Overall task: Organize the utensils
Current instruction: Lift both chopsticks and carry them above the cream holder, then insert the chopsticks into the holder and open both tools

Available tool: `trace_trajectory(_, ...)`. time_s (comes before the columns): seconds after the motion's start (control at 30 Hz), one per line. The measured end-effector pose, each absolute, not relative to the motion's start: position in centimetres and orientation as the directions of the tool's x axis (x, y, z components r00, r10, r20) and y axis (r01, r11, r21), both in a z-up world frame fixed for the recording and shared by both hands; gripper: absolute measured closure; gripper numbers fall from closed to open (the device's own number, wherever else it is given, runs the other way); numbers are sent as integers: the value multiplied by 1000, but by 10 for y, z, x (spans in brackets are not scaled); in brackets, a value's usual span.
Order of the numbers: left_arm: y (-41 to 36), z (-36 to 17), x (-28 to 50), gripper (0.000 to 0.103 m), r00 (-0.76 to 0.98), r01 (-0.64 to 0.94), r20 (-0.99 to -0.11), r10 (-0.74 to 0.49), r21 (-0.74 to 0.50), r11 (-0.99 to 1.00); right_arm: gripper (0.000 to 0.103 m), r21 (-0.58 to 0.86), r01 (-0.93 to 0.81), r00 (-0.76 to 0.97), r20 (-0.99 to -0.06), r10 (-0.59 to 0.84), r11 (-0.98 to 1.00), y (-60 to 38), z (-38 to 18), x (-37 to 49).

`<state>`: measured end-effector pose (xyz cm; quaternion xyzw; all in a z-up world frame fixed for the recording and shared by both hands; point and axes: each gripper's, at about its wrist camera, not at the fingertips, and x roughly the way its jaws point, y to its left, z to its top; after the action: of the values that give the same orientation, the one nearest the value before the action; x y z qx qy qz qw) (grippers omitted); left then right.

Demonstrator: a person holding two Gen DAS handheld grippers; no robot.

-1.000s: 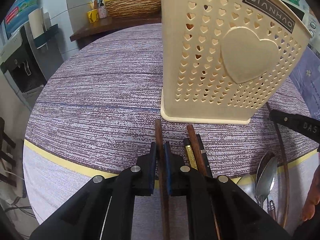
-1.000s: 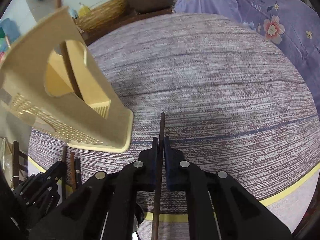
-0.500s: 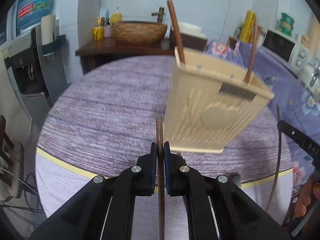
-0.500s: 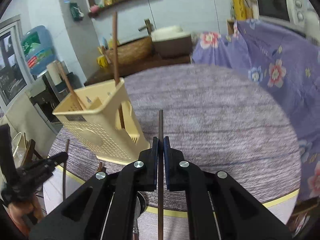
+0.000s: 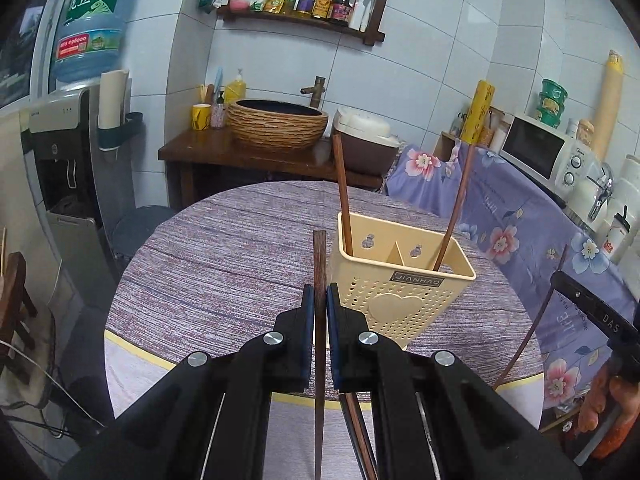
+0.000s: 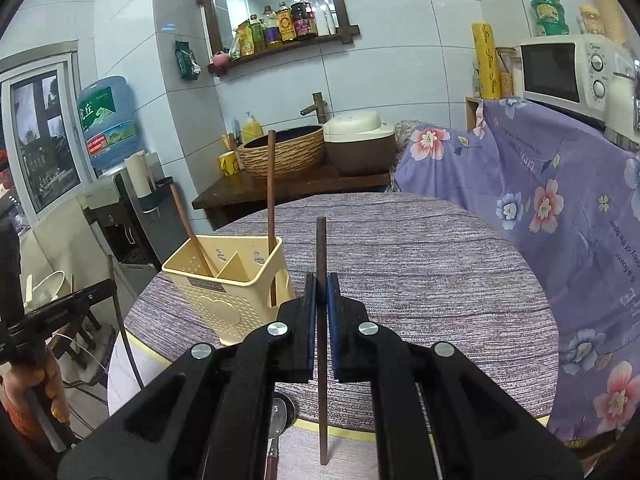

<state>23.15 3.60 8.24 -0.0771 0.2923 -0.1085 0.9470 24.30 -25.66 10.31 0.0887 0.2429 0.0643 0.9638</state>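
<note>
A: Report the state of the left tool (image 5: 320, 308).

B: Clenched. Its two blue-padded jaws pinch one dark wooden chopstick (image 5: 319, 264), which runs straight along the tool axis, its blunt end projecting past the fingertips and its other end running back between the arms.

A: And the right tool (image 6: 320, 300)?

B: Same condition. It clamps a second dark chopstick (image 6: 321, 248), also aligned with the tool axis. Both tools are raised above the desk (image 6: 440, 264), which is round and covered with a purple striped cloth edged in yellow.

A: Location of the utensil holder?

B: The cream plastic utensil holder (image 5: 404, 292) stands upright on the desk, just right of the left tool's tips. It has a heart-perforated front with a large raised heart, and a divider splits it into two compartments. Seen from the right wrist, the holder (image 6: 228, 288) sits to the left of that tool.

A: Contents?

B: Two brown chopsticks. One standing chopstick (image 5: 342, 192) leans in the left compartment; the other leaning chopstick (image 5: 456, 208) rests in the right compartment, tilted to the right.

A: Remaining items?

B: More chopsticks (image 5: 358, 436) lie on the desk near its front edge, partly hidden behind the left tool. A metal spoon (image 6: 280, 416) lies near the desk edge, mostly hidden by the right tool. Behind the desk there is a woven-sided basin (image 5: 278, 124) on a wooden counter.
</note>
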Motion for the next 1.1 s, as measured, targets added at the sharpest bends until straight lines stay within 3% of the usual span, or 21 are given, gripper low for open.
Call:
trace_trajectory(0.3,37,133,229,95,859,168,-458,-228,-168,971,97,138,-116,914,-373,160,984,-248,160,249)
trace_trajectory(0.5,35,205,235,95,909,183,-348,-227,-157,971,97,138,-171,942,-266,203,975,-234,238,265)
trace_trajectory(0.7,17,259,251,95,941,195,-245,-233,-169,966,97,148,-175,959,-196,203,973,-214,276,291)
trace_trajectory(0.83,-4,242,269,95,933,198,-273,-233,-150,969,97,123,-152,962,-207,176,981,-198,253,307)
trace_trajectory(1.1,-14,171,290,95,885,185,-403,-235,-158,970,97,153,-136,923,-339,182,979,-191,178,333)
